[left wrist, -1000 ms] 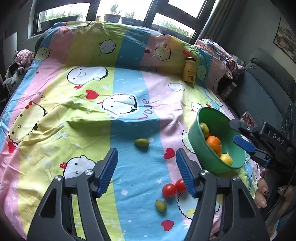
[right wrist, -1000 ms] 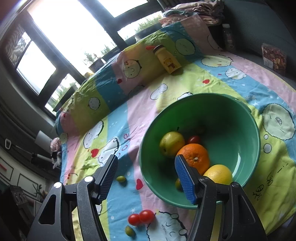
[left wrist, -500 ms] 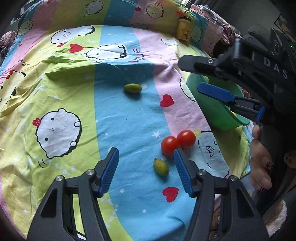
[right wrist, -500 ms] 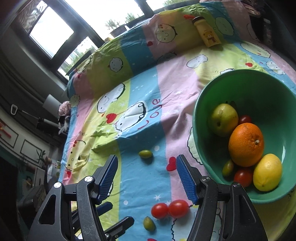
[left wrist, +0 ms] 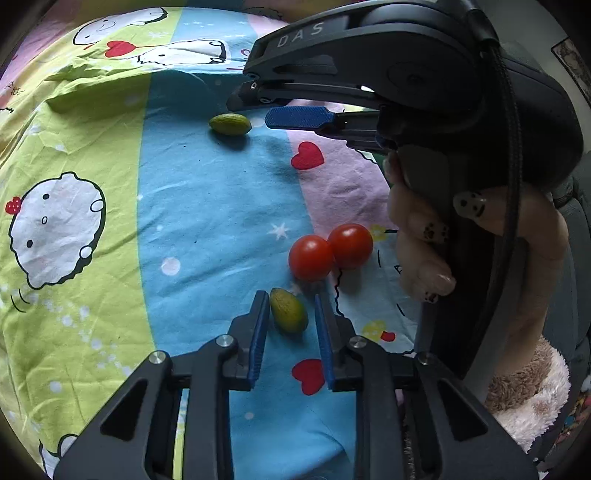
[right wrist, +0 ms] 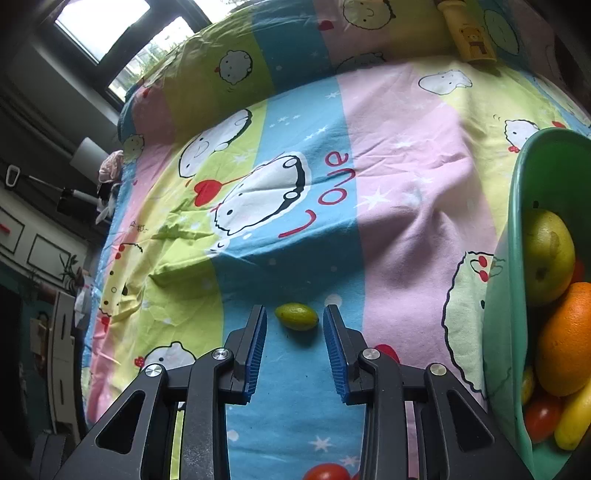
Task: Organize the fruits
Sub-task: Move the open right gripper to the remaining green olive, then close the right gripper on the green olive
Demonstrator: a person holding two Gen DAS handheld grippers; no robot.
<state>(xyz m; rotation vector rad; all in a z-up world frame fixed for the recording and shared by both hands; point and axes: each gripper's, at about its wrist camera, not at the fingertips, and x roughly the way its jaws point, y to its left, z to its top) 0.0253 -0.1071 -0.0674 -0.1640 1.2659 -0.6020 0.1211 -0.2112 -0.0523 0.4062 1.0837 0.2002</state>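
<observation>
My left gripper (left wrist: 290,314) is open with its blue pads on either side of a small green fruit (left wrist: 288,315) lying on the bedsheet; the pads do not touch it. Two red tomatoes (left wrist: 330,251) lie just beyond it, touching each other. My right gripper (right wrist: 295,319) is open around a second small green fruit (right wrist: 296,316), which also shows in the left wrist view (left wrist: 229,124) just off the right gripper's blue pad (left wrist: 299,118). A green bowl (right wrist: 517,229) at the right edge holds a pear, an orange, a lemon and tomatoes.
The colourful cartoon bedsheet (right wrist: 388,177) covers the whole surface and is wrinkled at the left. A yellow bottle (right wrist: 471,35) lies at the far edge. The person's hand (left wrist: 424,240) holds the right gripper close above the tomatoes. Windows and a dark wall stand beyond.
Both grippers have moved down and forward to the sheet. The jaws of each have narrowed around a small green fruit. The bowl has slid to the right edge of the right wrist view.
</observation>
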